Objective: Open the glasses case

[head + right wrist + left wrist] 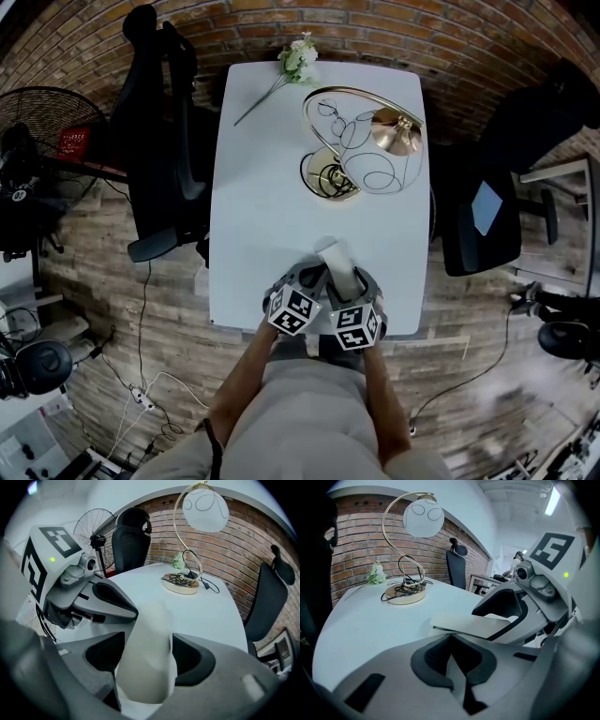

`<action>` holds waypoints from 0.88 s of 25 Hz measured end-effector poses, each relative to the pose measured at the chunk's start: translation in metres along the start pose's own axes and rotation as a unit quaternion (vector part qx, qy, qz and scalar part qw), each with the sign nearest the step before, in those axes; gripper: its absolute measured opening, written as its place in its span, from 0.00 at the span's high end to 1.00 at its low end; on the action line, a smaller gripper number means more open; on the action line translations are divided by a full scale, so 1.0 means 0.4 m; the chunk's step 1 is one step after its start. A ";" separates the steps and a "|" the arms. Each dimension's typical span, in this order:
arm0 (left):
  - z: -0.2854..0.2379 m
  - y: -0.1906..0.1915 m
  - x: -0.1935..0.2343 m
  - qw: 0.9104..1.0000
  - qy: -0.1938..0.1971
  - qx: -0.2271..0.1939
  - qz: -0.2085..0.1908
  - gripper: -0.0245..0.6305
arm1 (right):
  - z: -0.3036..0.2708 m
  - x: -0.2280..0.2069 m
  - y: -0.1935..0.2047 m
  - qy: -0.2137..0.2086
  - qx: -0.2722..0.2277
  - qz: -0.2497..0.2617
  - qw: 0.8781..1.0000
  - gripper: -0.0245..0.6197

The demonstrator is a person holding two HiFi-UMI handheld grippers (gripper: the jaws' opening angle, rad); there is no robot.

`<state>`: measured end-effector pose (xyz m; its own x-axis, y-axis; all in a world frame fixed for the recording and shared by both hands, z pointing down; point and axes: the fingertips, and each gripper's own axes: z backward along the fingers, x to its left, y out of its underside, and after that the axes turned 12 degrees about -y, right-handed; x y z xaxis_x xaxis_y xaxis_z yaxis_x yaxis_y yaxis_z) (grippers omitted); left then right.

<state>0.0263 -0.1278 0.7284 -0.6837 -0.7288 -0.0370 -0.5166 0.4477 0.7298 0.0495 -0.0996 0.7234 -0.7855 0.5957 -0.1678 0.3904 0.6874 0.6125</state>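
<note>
The white counter [262, 206] fills the middle of the head view, with a lamp [366, 150] at its upper right. Both grippers meet at its near edge, low in the frame. The right gripper [147, 634] has its fingers [194, 660] clenched on the pale case [147, 648], which stands up between them, off the counter. The left gripper [452, 644] sits just beside it, fingers [433, 660] pressed together with nothing plainly between them. In its view the case [464, 623] crosses the centre just past the tips, and I cannot tell whether they touch it. The case looks closed, so the step in hand seems to be steadying it before the opening itself. The next move probably calls for the left fingers to part, find the lid's edge, and lift it against the right gripper's hold without twisting the case loose.
</note>
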 end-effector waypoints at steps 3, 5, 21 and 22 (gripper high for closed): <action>0.000 0.001 -0.001 1.000 0.001 0.001 0.000 0.96 | 0.005 0.000 -0.002 -0.001 -0.003 0.000 1.000 0.47; 0.001 0.001 -0.002 1.000 0.002 0.001 0.000 0.96 | 0.006 0.002 -0.003 -0.004 -0.005 0.001 1.000 0.49; -0.001 0.001 0.000 1.000 0.005 0.002 -0.003 0.96 | 0.025 0.000 -0.016 0.004 -0.012 0.010 1.000 0.53; -0.001 0.001 0.000 1.000 0.006 0.002 -0.003 0.96 | 0.026 0.000 -0.017 0.005 -0.013 0.009 1.000 0.53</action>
<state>0.0262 -0.1278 0.7291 -0.6746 -0.7374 -0.0338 -0.5236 0.4456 0.7262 0.0520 -0.1001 0.7111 -0.7831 0.6038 -0.1488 0.3922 0.6652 0.6353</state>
